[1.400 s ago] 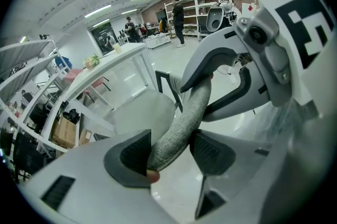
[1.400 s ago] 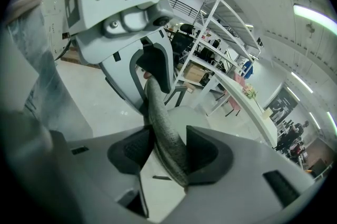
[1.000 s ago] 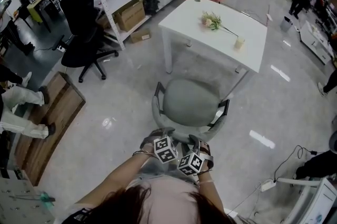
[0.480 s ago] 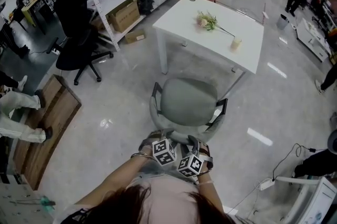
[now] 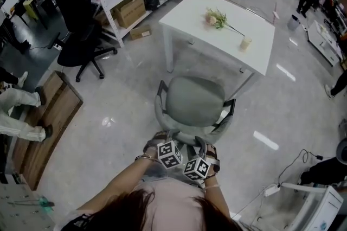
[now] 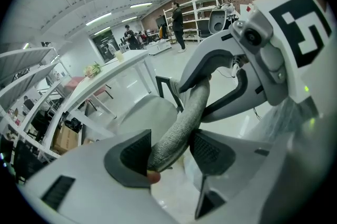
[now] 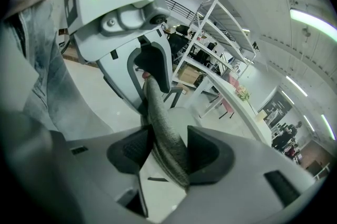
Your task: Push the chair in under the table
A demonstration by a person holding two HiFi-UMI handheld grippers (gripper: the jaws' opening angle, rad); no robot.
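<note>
chair [image 5: 195, 102] before table [image 5: 227, 29] | left gripper [image 6: 168, 152] clamps backrest [image 6: 185, 112] | right gripper [image 7: 167, 152] clamps backrest

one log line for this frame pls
left gripper: shut on backrest | right gripper: shut on backrest | chair: in front of table, not yet under it

Open floor lies under the table [image 5: 227, 34], between its front legs [image 5: 169, 57]; the chair [image 5: 195, 102] stands just before that gap.

Left gripper [image 5: 161, 142] and right gripper [image 5: 204, 148] are held side by side, forearms [image 5: 122, 184] extended; both jaw pairs are clamped on the chair back [image 6: 182, 122].
</note>
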